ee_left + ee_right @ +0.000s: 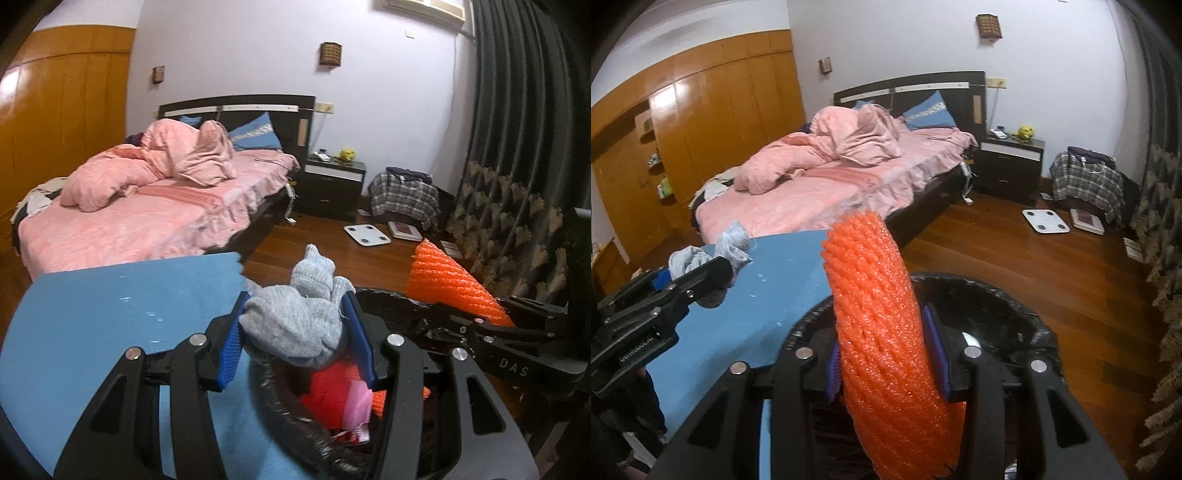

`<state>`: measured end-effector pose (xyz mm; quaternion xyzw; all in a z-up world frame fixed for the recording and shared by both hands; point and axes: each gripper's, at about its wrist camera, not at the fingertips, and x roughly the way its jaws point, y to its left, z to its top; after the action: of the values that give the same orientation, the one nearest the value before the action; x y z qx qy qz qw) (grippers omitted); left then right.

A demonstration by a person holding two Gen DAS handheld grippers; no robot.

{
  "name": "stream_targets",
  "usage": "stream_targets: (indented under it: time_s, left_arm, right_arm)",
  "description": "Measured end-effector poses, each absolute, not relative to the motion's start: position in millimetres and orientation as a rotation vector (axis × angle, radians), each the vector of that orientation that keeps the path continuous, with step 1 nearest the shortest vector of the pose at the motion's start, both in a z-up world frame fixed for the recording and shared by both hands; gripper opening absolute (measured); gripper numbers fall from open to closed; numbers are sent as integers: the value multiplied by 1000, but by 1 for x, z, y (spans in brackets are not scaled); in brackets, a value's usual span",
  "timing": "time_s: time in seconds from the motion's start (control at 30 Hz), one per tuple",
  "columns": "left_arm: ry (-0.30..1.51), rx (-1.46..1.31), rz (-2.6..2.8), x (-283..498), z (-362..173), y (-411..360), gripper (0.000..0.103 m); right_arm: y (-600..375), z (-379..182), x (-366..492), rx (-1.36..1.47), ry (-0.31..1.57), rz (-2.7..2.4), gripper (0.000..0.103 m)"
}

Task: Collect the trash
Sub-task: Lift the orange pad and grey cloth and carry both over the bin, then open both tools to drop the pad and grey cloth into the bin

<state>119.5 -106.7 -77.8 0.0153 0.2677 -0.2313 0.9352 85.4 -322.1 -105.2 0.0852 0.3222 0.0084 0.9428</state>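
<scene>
Bedroom setting: wooden floor (1015, 266), bed with pink bedding (140, 206) behind, dark nightstand (332, 184) by the wall. Blue mat (122, 306) lies just beside the black-lined trash bin (388, 299). My left gripper (295, 325) is clamped on a crumpled grey sock (299, 317), held above the near rim of the bin; red and pink scraps (343, 398) already lie inside. My right gripper (886, 354) is closed on an orange foam net sleeve (882, 332), which sticks up past the blue pads, also over the bin's opening.
</scene>
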Motion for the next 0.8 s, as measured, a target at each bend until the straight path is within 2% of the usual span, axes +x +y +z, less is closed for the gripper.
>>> stream_targets:
  time_s: [0.37, 0.53, 0.6, 0.63, 0.8]
  left_arm:
    - [601, 45, -550, 139, -96, -145, 49]
    - [614, 52, -578, 149, -102, -158, 53]
    - [619, 53, -589, 151, -102, -160, 66]
    - [620, 52, -594, 152, -102, -160, 68]
    - [628, 52, -594, 155, -101, -157, 78]
  right_arm:
    - [-358, -128, 86, 182, 693, -33, 40]
    - [-368, -138, 90, 185, 701, -49, 40]
    - [-371, -142, 92, 186, 707, -55, 46]
    - [-373, -144, 92, 185, 712, -62, 52]
    - [-377, -150, 92, 187, 724, -78, 70]
